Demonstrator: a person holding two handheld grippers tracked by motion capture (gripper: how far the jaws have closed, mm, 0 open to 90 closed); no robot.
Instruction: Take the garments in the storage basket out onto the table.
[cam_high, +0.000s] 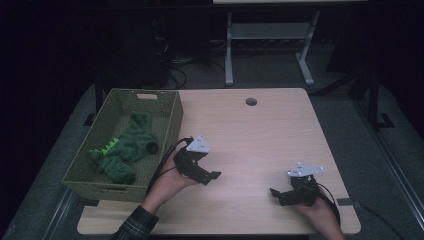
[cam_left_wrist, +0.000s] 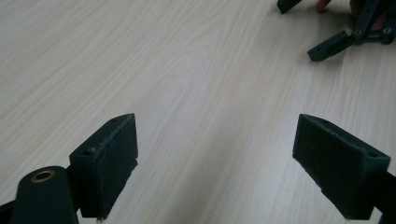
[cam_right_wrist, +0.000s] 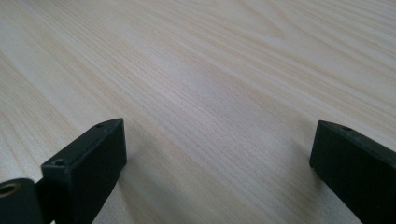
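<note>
A green plush dinosaur (cam_high: 126, 146) lies inside a woven olive basket (cam_high: 167, 135) at the table's left edge. My left gripper (cam_high: 210, 176) rests low over the wood just right of the basket, held in a hand with a plaid sleeve; it is open, its pads (cam_left_wrist: 107, 158) wide apart with bare wood between them (cam_left_wrist: 217, 158). My right gripper (cam_high: 276, 194) sits near the front right of the table, also open with nothing between its jaws (cam_right_wrist: 217, 163). In the left gripper view the right gripper (cam_left_wrist: 327, 46) appears far off at the top right.
The light wooden table (cam_high: 260, 135) has a round cable hole (cam_high: 251, 101) near its far edge. Beyond the table stands a white desk frame (cam_high: 270, 45) on a dark floor with cables. The table's front edge runs close to both hands.
</note>
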